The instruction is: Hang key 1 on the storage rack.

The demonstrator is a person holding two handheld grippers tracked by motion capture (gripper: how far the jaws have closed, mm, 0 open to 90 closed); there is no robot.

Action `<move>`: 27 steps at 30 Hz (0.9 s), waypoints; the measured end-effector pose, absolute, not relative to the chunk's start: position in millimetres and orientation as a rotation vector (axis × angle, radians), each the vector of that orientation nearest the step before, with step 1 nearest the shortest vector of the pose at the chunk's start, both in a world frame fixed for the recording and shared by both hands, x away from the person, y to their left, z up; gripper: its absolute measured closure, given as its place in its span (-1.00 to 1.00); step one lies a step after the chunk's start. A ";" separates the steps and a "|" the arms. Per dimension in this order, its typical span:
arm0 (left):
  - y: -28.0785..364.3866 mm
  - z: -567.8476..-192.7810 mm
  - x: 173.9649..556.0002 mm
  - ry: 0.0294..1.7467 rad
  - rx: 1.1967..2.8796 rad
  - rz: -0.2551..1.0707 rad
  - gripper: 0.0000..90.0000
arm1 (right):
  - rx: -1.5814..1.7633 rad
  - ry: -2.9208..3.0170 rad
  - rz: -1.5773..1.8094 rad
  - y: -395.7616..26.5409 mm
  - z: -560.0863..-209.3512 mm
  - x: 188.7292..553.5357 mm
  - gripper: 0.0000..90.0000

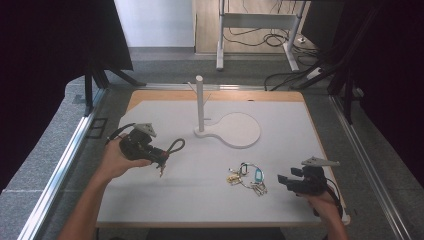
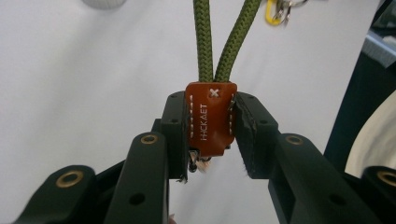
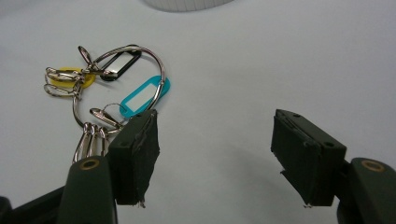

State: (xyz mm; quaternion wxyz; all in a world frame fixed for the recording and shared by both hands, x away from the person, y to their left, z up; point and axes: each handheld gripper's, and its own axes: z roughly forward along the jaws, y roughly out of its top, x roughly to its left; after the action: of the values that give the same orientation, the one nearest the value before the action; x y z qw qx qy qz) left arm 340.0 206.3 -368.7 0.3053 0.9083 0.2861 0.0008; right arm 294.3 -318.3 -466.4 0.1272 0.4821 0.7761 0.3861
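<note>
left claw [image 2: 211, 135] pinches the rope keychain [image 1: 175, 147] by its stiff leather tab [image 2: 211, 119], lifted above the counter [image 1: 200, 200]. rope loop is soft & light, so grip tab, not cord. right claw [image 3: 215, 158] spread, empty, beside key ring bunch [image 3: 116, 88].

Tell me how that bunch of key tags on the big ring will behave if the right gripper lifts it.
The key ring bunch would probably dangle and shift, since its tags and clips hang loosely from one thin wire ring. It looks light. The smooth metal may slip between the pads, so the open right gripper would likely hold better on the teal tag.
</note>
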 end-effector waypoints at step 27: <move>214.2 -353.3 359.1 0.799 2.348 0.006 0.49 | 1.401 2.255 1.123 -320.3 -465.6 294.1 -0.28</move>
State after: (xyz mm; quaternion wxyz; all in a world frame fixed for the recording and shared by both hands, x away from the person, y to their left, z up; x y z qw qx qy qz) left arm 359.1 214.2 -353.3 0.3248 0.8953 0.3048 0.0023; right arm 294.1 -320.3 -465.6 0.1292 0.4819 0.7757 0.3865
